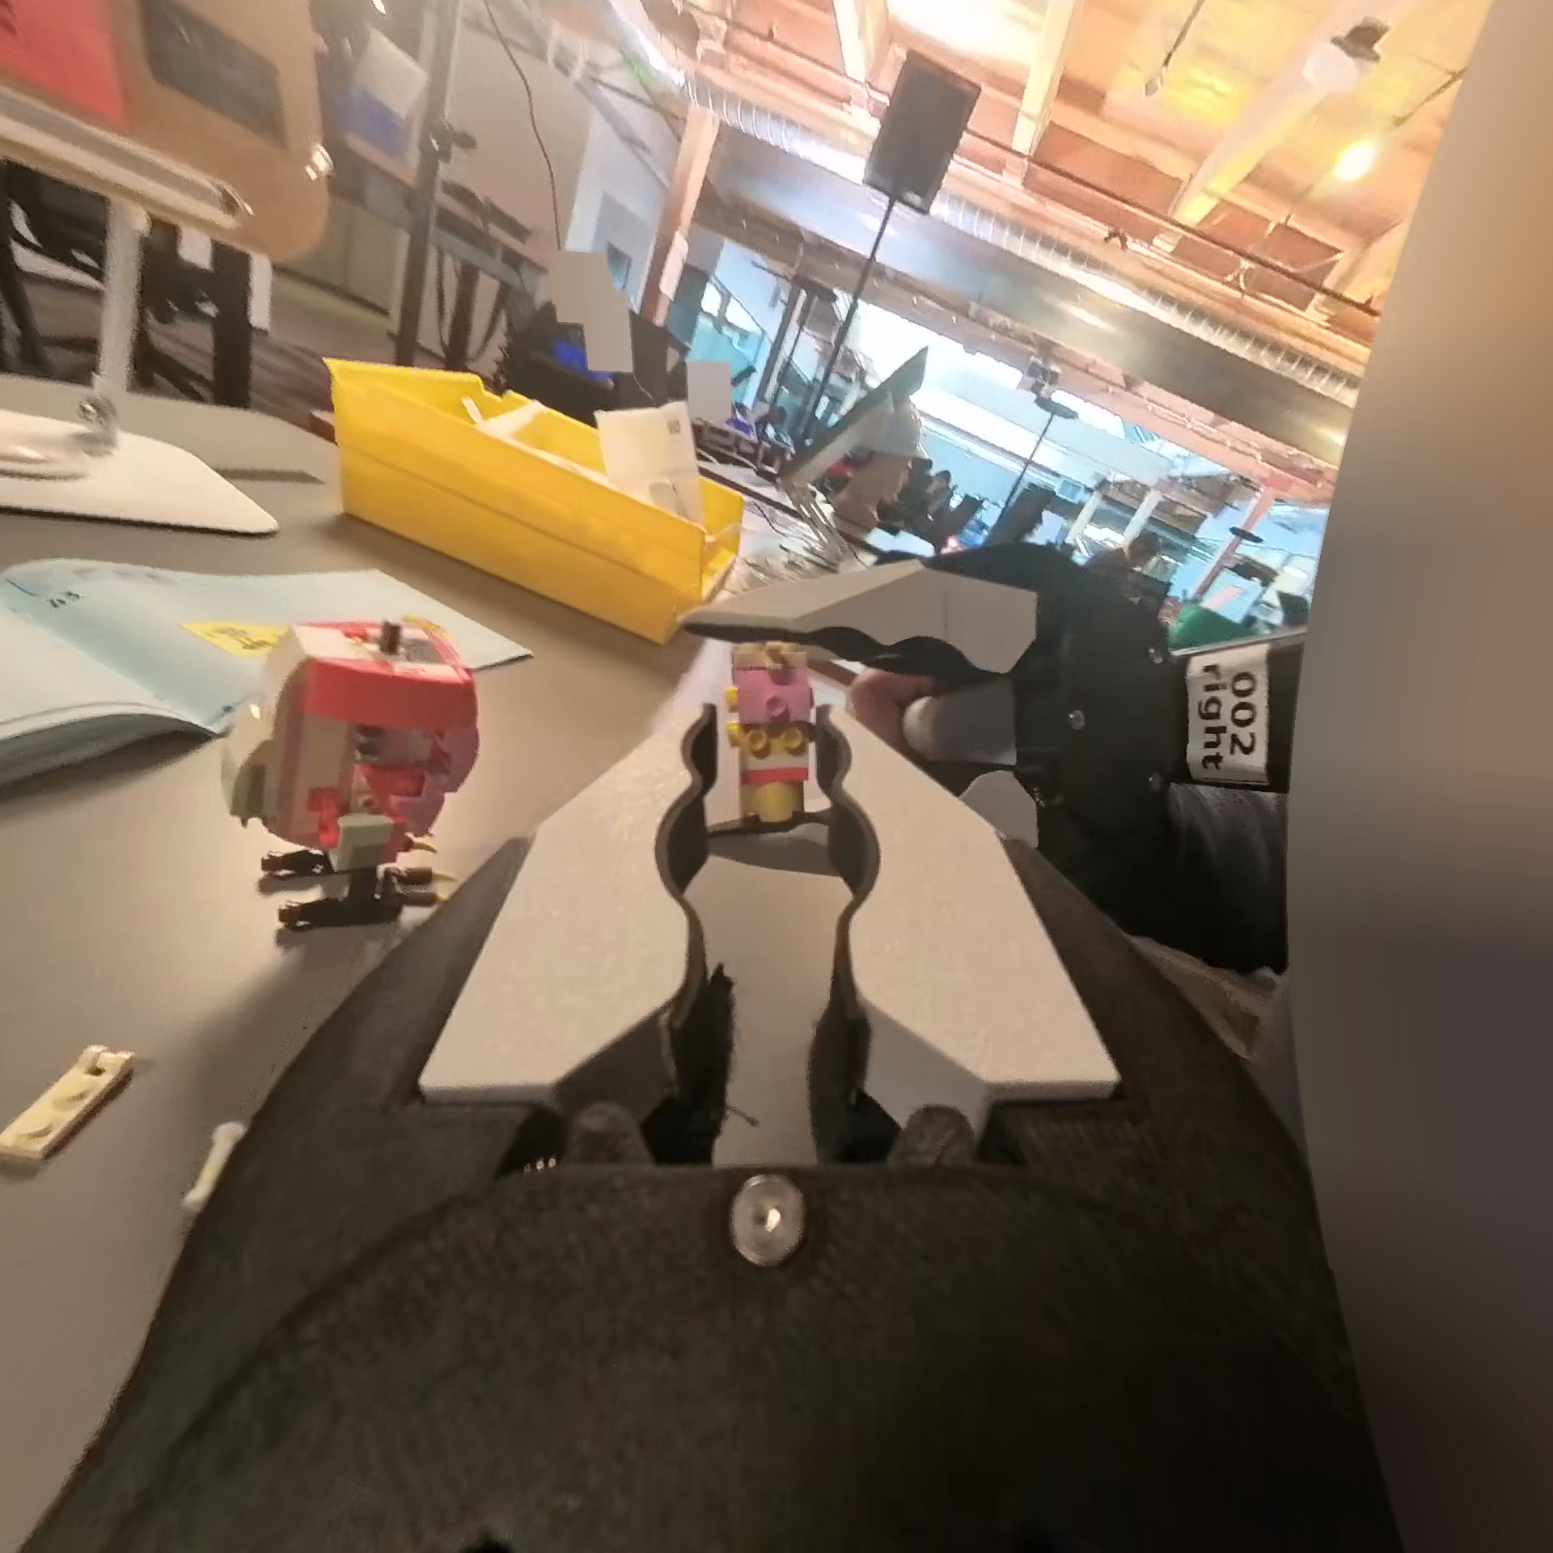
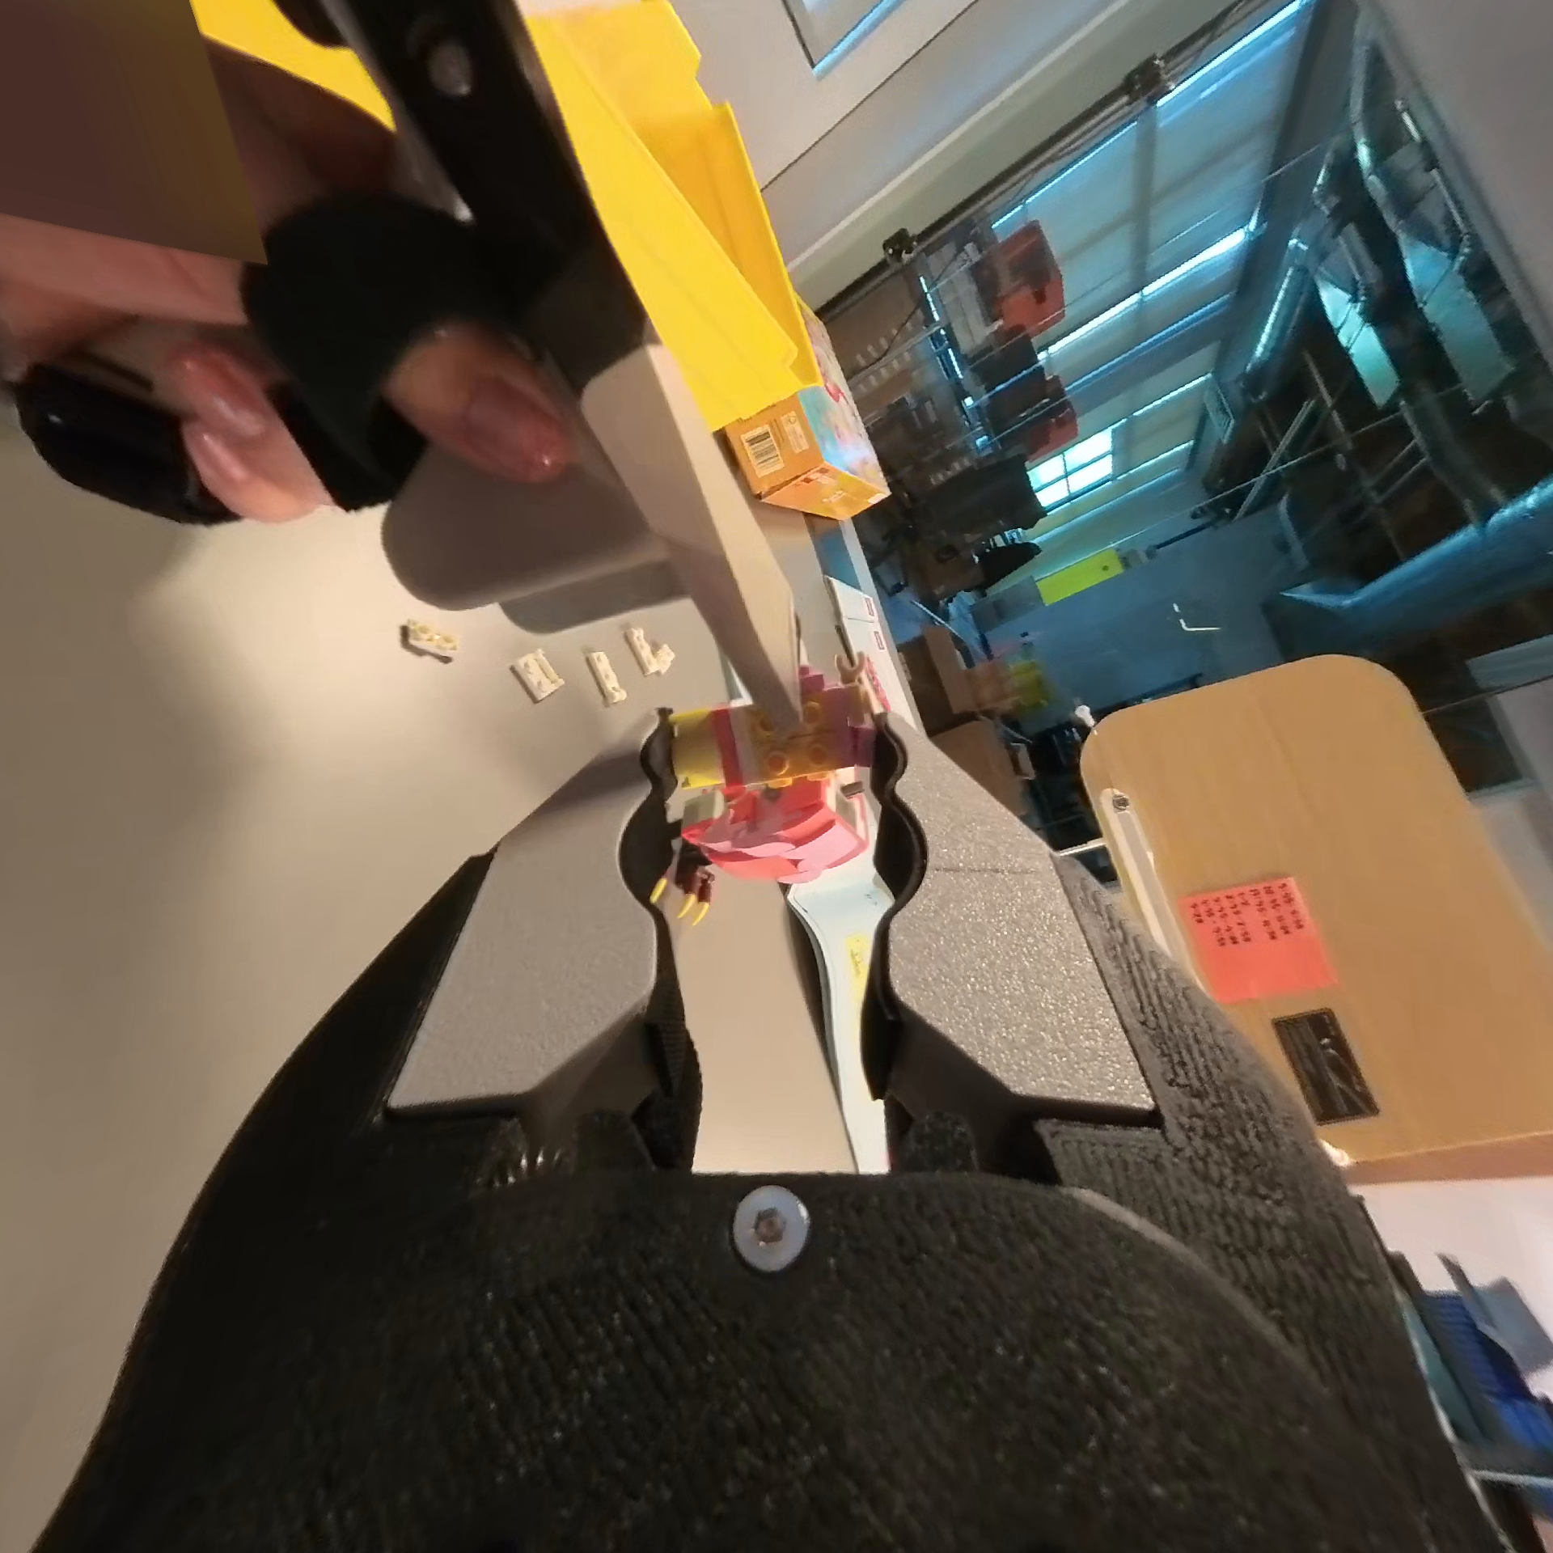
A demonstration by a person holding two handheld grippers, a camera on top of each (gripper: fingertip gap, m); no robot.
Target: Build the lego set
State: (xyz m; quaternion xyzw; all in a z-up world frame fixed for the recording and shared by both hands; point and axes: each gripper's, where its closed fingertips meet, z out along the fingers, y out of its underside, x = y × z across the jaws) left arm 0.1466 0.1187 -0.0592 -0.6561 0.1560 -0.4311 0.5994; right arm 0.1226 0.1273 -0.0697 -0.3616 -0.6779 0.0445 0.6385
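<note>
Worktop: grey and matt (image 1: 126, 924), in a big workshop hall with an open ceiling.
Right hand-held gripper: (image 2: 773, 756) lies on its side and is clamped on the small brick figure of pink, yellow and white pieces (image 1: 769, 706). One pad is against its yellow round foot, the other against its pink top.
Left hand-held gripper: (image 1: 765, 731) its fingers stand close at both sides of the same figure. A thin gap seems to show on each side, so I judge they do not press.
Figure's place: lifted off the worktop, at its near edge.
Just beside: a bigger red, pink and white brick model on dark clawed feet (image 1: 361, 739).
Loose parts: small cream flat bricks (image 2: 538, 676), well apart from the figure.
Farther: a light blue paper booklet (image 1: 101, 655), then a yellow plastic bin with papers (image 1: 521, 496).
</note>
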